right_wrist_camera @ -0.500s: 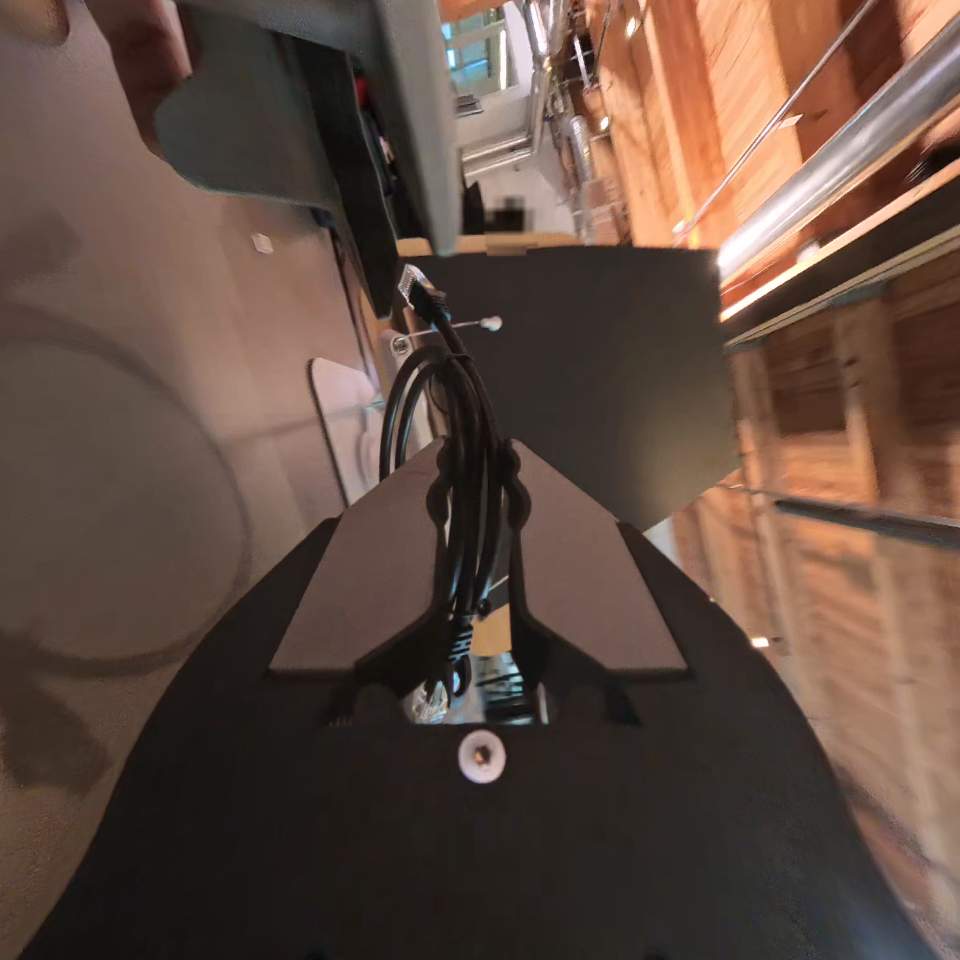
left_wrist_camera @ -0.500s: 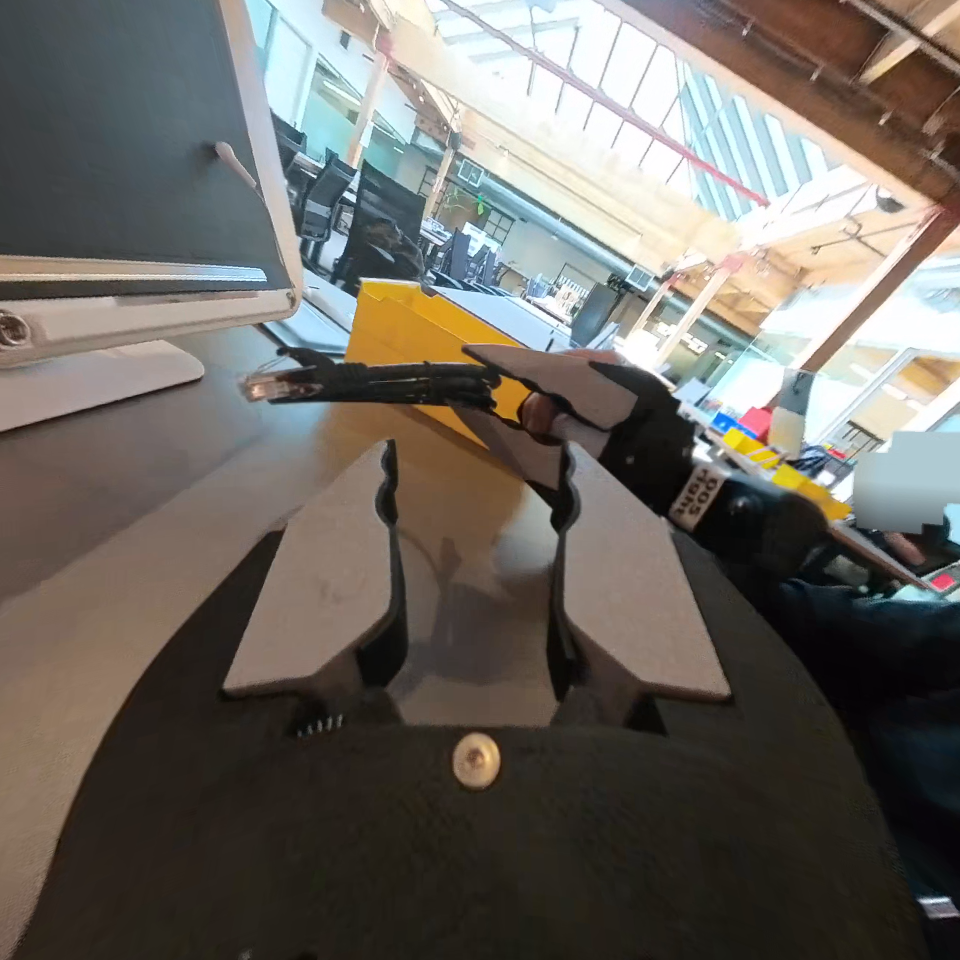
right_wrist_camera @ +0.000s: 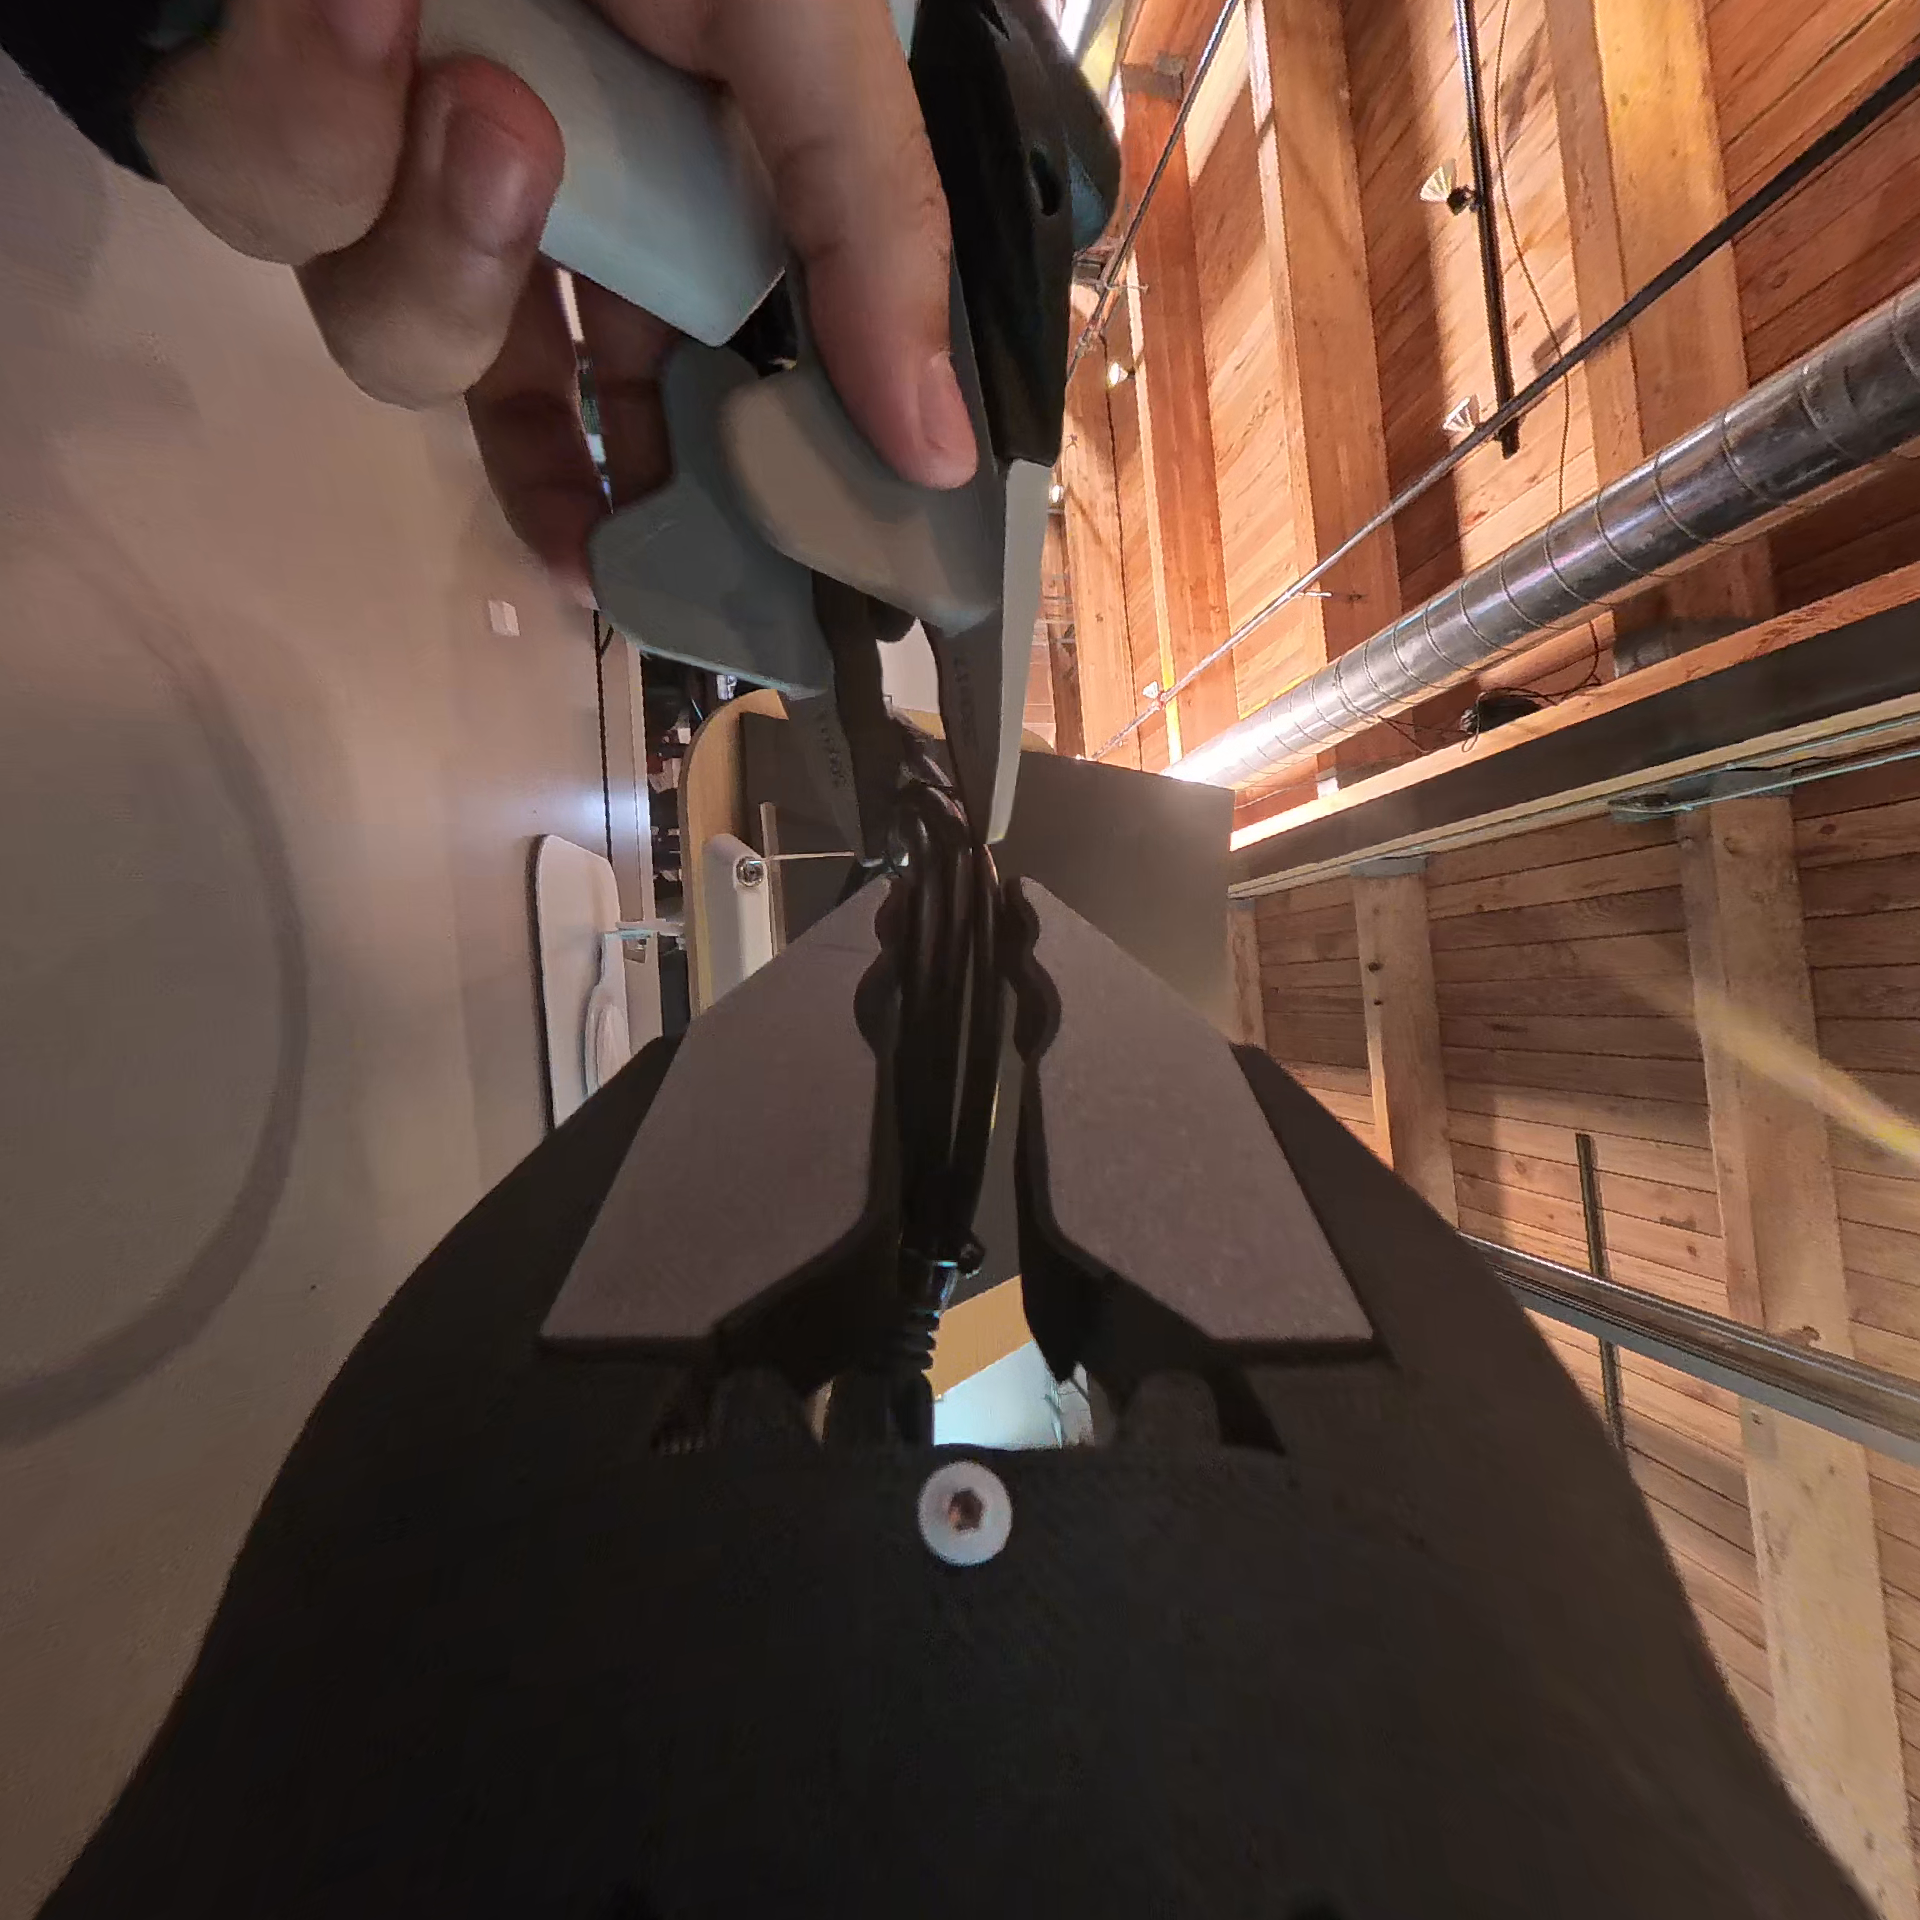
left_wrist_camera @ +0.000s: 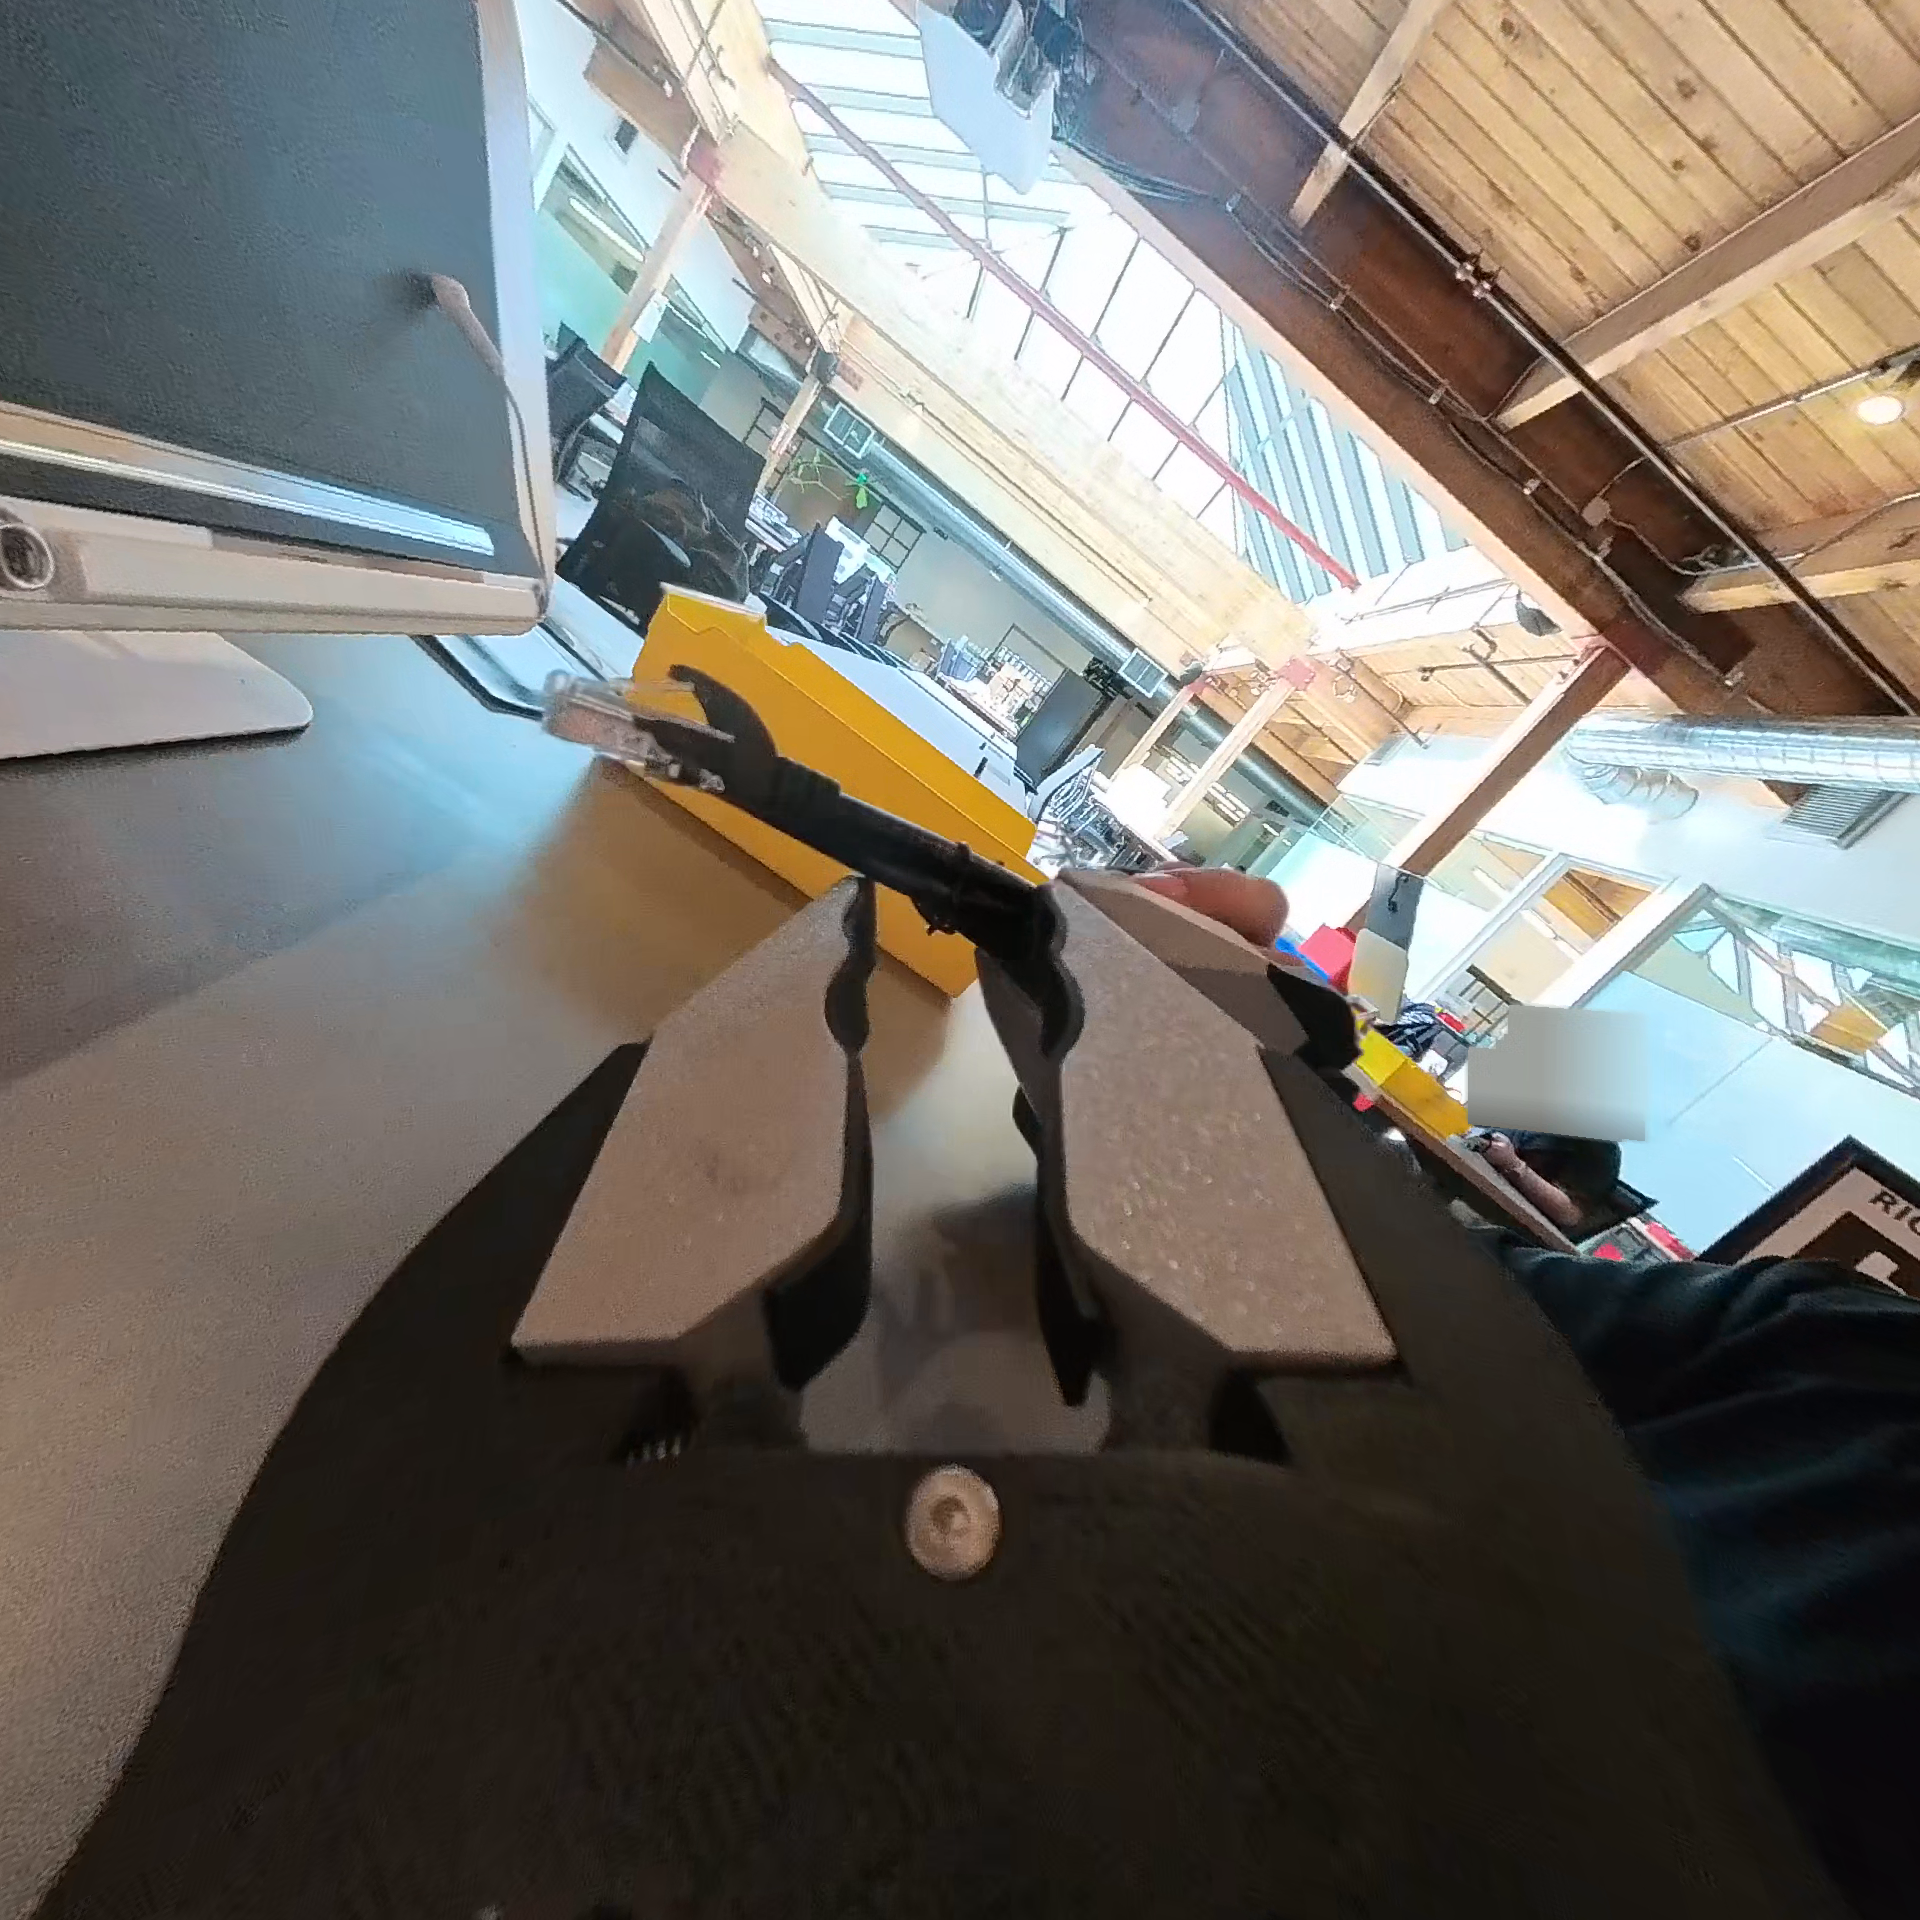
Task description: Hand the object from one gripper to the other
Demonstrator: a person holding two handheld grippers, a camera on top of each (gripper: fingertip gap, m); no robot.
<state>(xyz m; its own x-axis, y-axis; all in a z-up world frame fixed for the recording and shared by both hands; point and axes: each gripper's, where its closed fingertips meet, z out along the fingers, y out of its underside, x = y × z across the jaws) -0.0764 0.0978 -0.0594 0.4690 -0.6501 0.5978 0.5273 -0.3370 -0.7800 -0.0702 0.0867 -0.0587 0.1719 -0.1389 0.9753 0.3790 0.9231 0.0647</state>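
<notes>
Nearing the cable (left_wrist_camera: 831, 821), left gripper (left_wrist_camera: 951, 914) has seemingly narrowed.

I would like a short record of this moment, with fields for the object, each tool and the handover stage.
object: black cable, bundled, with a clear plug at its end
right tool: shut on the cable
left tool: open, one finger on each side of the cable's far end
handover stage: left tool has not yet clamped the cable
behind: yellow box, monitor
</notes>
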